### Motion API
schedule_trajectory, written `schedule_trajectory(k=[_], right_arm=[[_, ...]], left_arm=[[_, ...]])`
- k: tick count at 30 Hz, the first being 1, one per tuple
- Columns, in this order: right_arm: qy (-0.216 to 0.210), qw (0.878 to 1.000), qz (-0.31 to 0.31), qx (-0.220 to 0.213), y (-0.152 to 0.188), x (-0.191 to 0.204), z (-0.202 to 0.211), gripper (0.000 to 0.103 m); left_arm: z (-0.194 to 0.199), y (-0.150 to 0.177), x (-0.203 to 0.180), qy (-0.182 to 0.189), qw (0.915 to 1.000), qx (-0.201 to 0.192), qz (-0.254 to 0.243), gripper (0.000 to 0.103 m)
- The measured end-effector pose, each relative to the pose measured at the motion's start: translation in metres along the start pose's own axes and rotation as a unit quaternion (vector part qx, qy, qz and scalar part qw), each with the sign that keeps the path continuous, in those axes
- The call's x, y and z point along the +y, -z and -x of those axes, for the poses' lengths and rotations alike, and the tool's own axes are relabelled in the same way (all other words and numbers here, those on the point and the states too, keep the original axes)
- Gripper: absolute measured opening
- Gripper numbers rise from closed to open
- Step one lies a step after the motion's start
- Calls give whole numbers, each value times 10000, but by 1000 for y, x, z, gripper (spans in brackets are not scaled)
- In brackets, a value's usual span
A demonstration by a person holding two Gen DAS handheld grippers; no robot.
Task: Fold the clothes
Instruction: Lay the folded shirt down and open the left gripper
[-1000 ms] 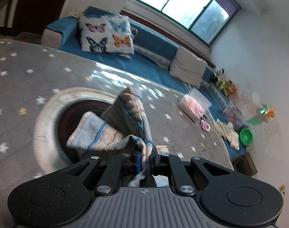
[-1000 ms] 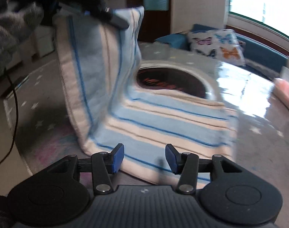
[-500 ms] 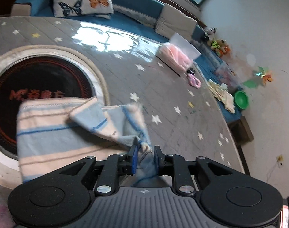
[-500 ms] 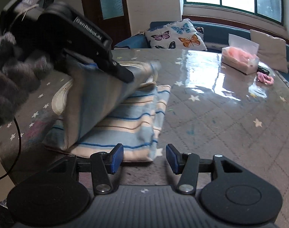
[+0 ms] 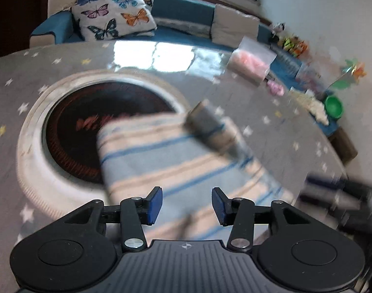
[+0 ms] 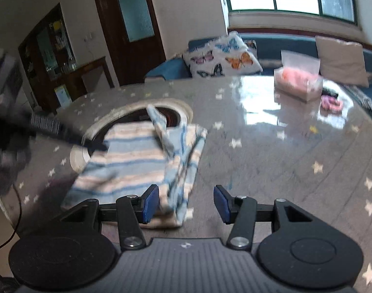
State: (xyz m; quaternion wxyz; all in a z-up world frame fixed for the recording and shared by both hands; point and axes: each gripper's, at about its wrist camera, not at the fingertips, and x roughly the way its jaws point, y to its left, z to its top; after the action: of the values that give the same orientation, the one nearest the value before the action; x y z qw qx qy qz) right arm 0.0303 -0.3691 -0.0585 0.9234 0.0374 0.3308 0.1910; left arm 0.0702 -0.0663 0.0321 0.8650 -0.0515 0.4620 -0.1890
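Observation:
A blue-and-cream striped cloth [image 5: 176, 163] lies folded on the table, partly over the round dark insert. One corner flap [image 5: 210, 127] still stands up off it, blurred. My left gripper [image 5: 186, 206] hangs just above the cloth's near edge. Its jaws are opening and the pads touch nothing. In the right wrist view the cloth [image 6: 134, 161] lies ahead and to the left, with its flap [image 6: 161, 127] upright. My right gripper [image 6: 186, 204] is open and holds nothing, its left finger over the cloth's near corner. The left gripper [image 6: 95, 144] reaches in from the left.
The round table [image 6: 271, 161] has a grey star-patterned cover and a dark round insert [image 5: 71, 134] with a pale ring. A clear box of pink items [image 6: 298, 83] stands at the far right. A green bowl [image 5: 333, 107] sits beyond the edge. A butterfly cushion [image 5: 115, 22] lies on the sofa.
The left gripper came down, opened and let go of the cloth, which dropped folded onto the table. The right gripper swung to the cloth's right side, still open.

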Motion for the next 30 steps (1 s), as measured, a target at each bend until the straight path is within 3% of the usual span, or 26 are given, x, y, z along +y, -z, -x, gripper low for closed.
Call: schedule_trajectory(k=[6, 13, 17, 21, 30], right_arm=[[-464, 9989, 99, -25, -20, 10, -26, 50], [-975, 9949, 127, 223, -45, 22, -97, 49], [-795, 9964, 140, 256, -55, 21, -126, 49], [-481, 9981, -239, 293, -61, -2, -139, 46], [-638, 9977, -116, 222, -72, -6, -134, 46]], left_arm=[[0, 33, 8, -83, 9998, 137, -78, 48], [0, 46, 11, -124, 9997, 90, -187, 48], [0, 48, 15, -98, 9998, 106, -169, 48], [3, 45, 21, -52, 9998, 111, -124, 48], [-2, -4, 31, -194, 9986, -476, -77, 46]])
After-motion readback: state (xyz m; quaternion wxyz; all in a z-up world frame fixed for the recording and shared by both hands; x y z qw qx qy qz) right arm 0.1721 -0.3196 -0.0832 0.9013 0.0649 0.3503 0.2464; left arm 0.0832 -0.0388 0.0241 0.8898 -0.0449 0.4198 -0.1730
